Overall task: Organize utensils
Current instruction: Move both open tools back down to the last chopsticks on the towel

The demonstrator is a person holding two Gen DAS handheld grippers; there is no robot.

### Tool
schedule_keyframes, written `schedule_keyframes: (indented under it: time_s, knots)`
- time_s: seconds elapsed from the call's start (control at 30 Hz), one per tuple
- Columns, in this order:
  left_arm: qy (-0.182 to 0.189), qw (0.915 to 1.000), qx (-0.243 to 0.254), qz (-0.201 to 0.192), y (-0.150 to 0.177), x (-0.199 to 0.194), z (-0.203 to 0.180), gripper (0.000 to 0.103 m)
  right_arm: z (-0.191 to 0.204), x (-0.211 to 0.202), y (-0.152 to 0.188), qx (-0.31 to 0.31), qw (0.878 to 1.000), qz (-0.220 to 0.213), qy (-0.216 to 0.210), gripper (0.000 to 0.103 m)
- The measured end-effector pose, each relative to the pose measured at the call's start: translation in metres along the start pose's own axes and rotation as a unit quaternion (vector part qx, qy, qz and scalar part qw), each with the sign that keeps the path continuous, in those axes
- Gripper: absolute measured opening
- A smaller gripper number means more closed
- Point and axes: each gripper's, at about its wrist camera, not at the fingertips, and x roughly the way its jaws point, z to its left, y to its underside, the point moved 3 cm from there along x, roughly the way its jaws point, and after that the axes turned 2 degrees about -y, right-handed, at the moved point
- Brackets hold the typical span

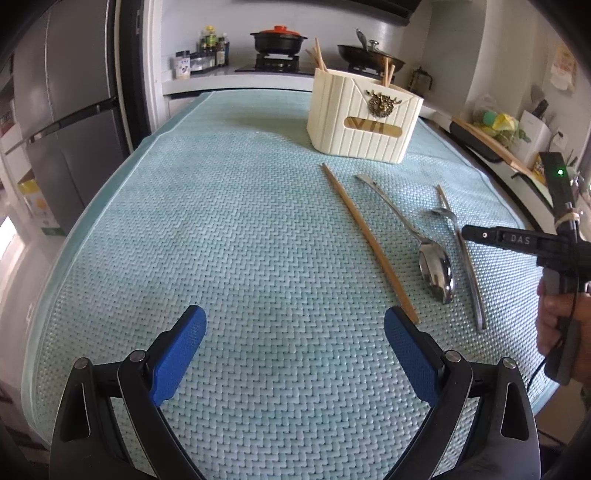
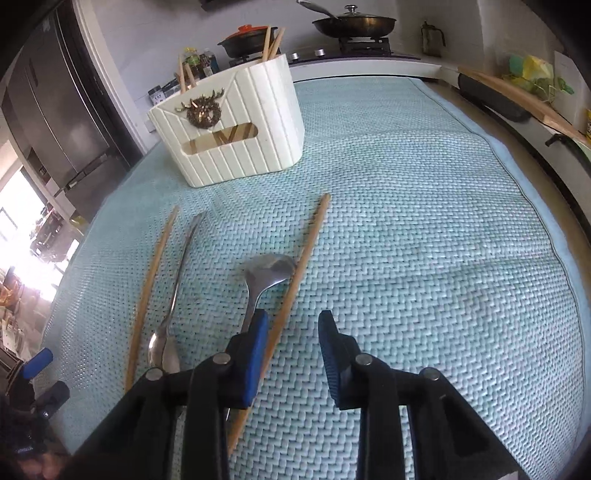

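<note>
A cream utensil holder (image 1: 365, 118) (image 2: 229, 133) stands at the back of the teal woven mat (image 1: 240, 221), with chopsticks sticking out of it. In front of it lie two wooden chopsticks (image 1: 369, 240) (image 2: 310, 240) and two metal spoons (image 1: 436, 269) (image 2: 269, 269). My right gripper (image 2: 293, 332) hovers low over the right-hand chopstick, which lies between its partly parted blue pads, close to the left pad; nothing is pressed. The nearer spoon's handle runs under the left finger. My left gripper (image 1: 295, 350) stands wide open over bare mat, left of the utensils.
Behind the mat is a stove (image 1: 277, 62) with a black pot and a lidded pan (image 2: 354, 22). A grey fridge (image 1: 74, 122) stands at the left. A wooden board (image 2: 517, 99) and clutter line the right counter. A hand (image 1: 557, 314) holds the right gripper.
</note>
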Motion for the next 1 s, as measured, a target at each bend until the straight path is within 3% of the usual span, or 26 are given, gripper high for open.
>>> schedule_keyframes:
  time_s: [0.13, 0.4, 0.5, 0.57, 0.77, 0.9, 1.0]
  knots:
    - [-0.001, 1.0000, -0.004, 0.006, 0.001, 0.003, 0.003, 0.097, 0.010, 0.012, -0.001, -0.052, 0.997, 0.000, 0.048, 0.026]
    - [0.003, 0.9998, -0.002, 0.017, 0.003, 0.010, 0.005, 0.097, -0.017, -0.008, 0.020, -0.054, 0.993, 0.007, 0.104, 0.026]
    - [0.013, 0.9997, -0.001, 0.023, 0.000, 0.015, 0.003, 0.097, -0.030, -0.019, 0.029, -0.035, 0.994, 0.001, 0.099, 0.030]
    - [0.026, 0.9992, -0.010, 0.028, -0.008, 0.019, 0.003, 0.097, -0.037, -0.026, 0.035, -0.020, 0.996, -0.017, 0.083, 0.038]
    - [0.061, 0.9979, -0.012, 0.016, -0.055, 0.036, -0.011, 0.098, -0.064, -0.043, 0.052, 0.039, 0.995, -0.065, 0.061, 0.040]
    - [0.049, 0.9983, 0.016, 0.028, -0.083, 0.070, -0.029, 0.098, -0.071, -0.040, 0.047, 0.055, 0.994, -0.071, 0.063, 0.040]
    - [0.018, 0.9972, 0.047, 0.056, -0.087, 0.102, -0.044, 0.097, -0.067, -0.039, 0.047, 0.047, 0.993, -0.074, 0.073, 0.040]
